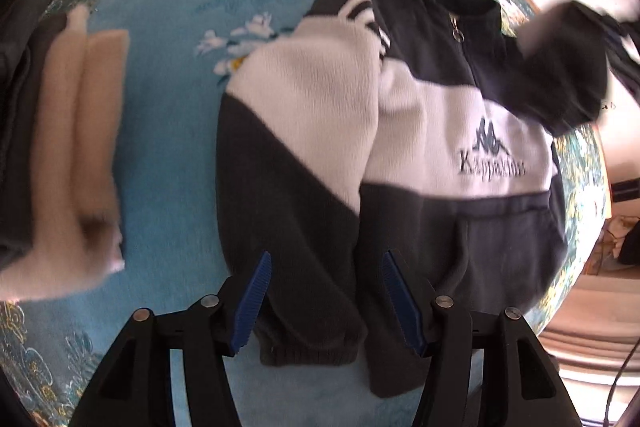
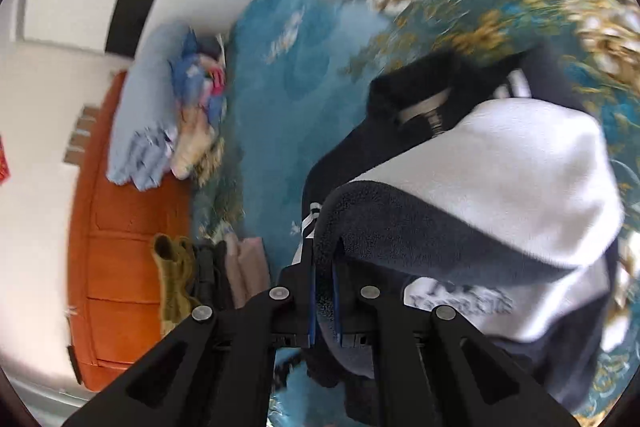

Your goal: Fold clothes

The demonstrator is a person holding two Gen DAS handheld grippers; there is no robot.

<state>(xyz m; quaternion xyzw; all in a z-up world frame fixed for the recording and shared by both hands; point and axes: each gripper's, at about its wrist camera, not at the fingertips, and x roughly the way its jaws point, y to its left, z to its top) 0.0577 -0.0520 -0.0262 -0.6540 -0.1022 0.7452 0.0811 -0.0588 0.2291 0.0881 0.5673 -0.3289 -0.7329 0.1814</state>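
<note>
A black and white fleece jacket (image 1: 452, 131) with a zip collar and a dark logo lies front up on the blue flowered carpet (image 1: 172, 131). One sleeve (image 1: 304, 195) is laid slantwise over the jacket's side, its cuff toward the camera. My left gripper (image 1: 326, 303) hangs open above that cuff, and the blue pads (image 1: 256, 301) stand apart on either side of it. In the right wrist view my right gripper (image 2: 323, 251) is shut on the dark end of the other sleeve (image 2: 420, 211), which arches up off the jacket (image 2: 520, 155). That raised sleeve (image 1: 564, 63) is blurred in the left wrist view.
A stack of folded beige and dark clothes (image 1: 76, 147) lies left of the jacket, also the stack (image 2: 244, 267) in the right wrist view, with an olive garment (image 2: 172, 275) beside it. A light blue cloth and colourful clothes (image 2: 160, 115) lie by an orange wooden panel (image 2: 120, 227) and a white wall.
</note>
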